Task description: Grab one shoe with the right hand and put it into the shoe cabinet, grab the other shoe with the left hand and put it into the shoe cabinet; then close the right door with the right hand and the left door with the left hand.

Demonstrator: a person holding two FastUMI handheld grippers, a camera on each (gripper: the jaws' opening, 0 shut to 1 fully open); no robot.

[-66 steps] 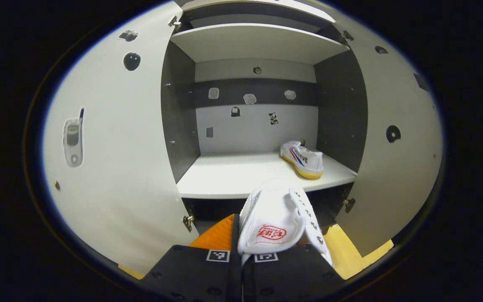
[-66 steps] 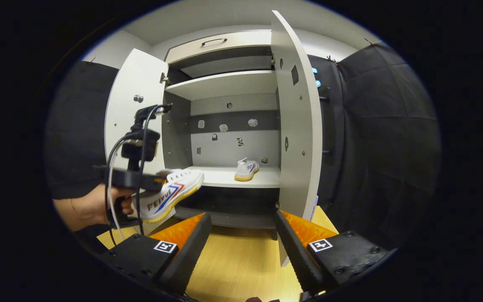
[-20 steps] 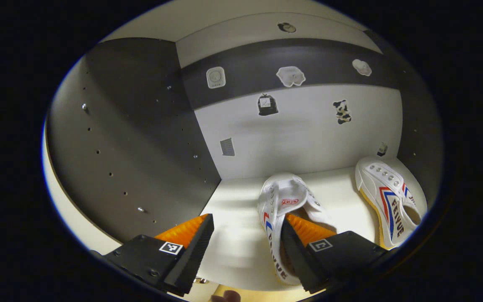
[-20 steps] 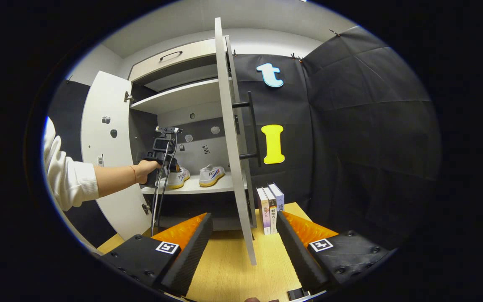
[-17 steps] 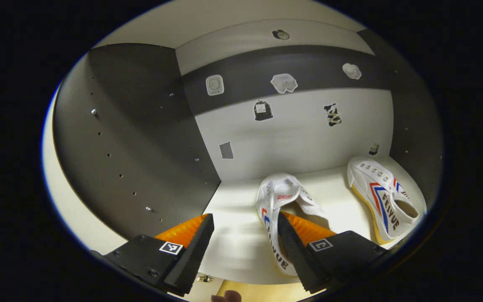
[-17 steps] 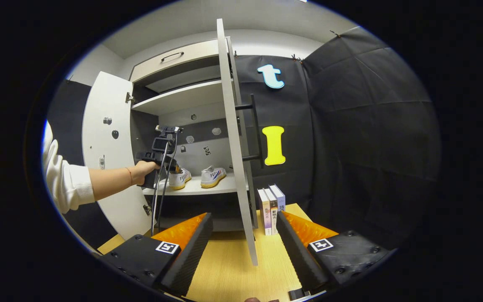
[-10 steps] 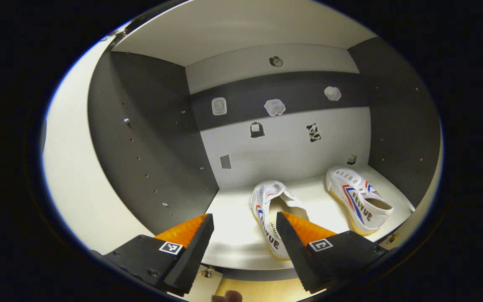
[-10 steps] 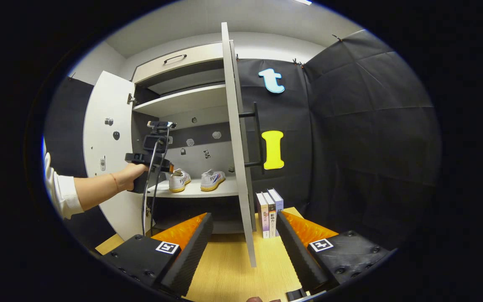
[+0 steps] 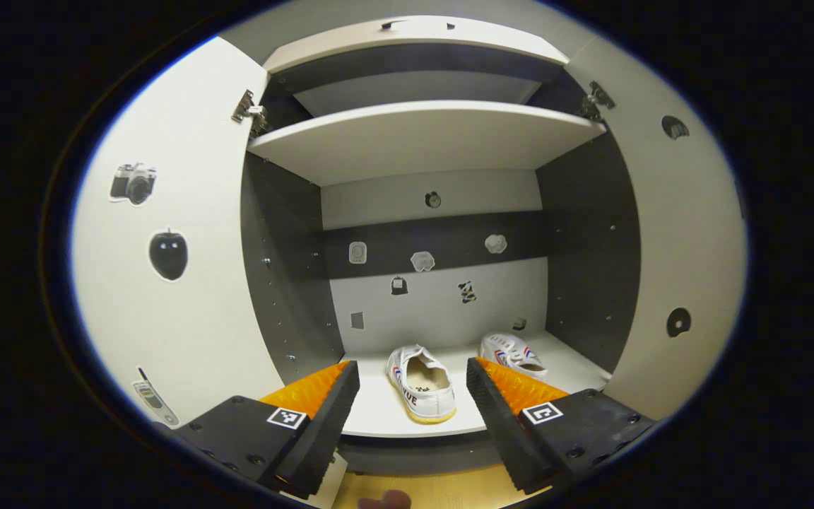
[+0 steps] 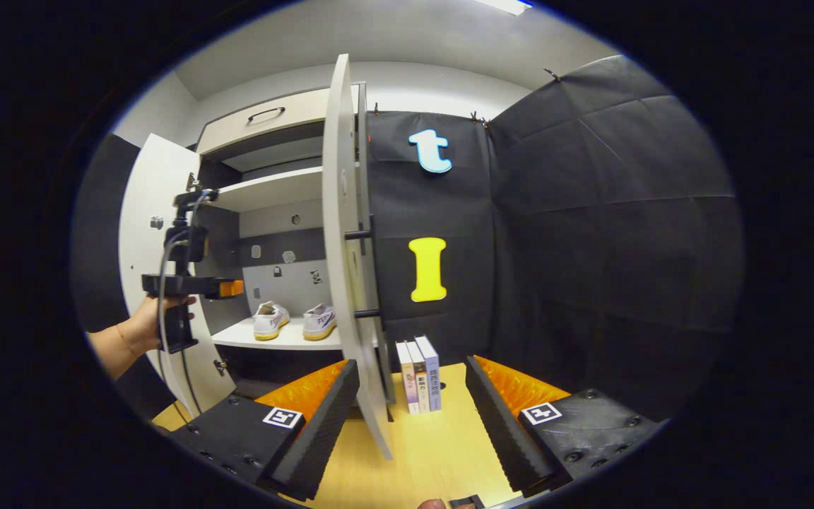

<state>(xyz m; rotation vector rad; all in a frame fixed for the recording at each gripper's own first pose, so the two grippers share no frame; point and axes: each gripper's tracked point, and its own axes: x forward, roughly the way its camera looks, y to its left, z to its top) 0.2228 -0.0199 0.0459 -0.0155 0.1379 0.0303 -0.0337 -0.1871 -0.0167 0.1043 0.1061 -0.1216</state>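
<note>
Needed both shoes clear of the swing, with right gripper fingers wide, empty, pressing right door from three o'clock, left gripper wide too.

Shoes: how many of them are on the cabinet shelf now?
2. One shoe lies near the middle of the lower shelf, heel toward the left gripper view's camera. The other shoe lies to its right, farther back. Both also appear in the right gripper view.
</note>
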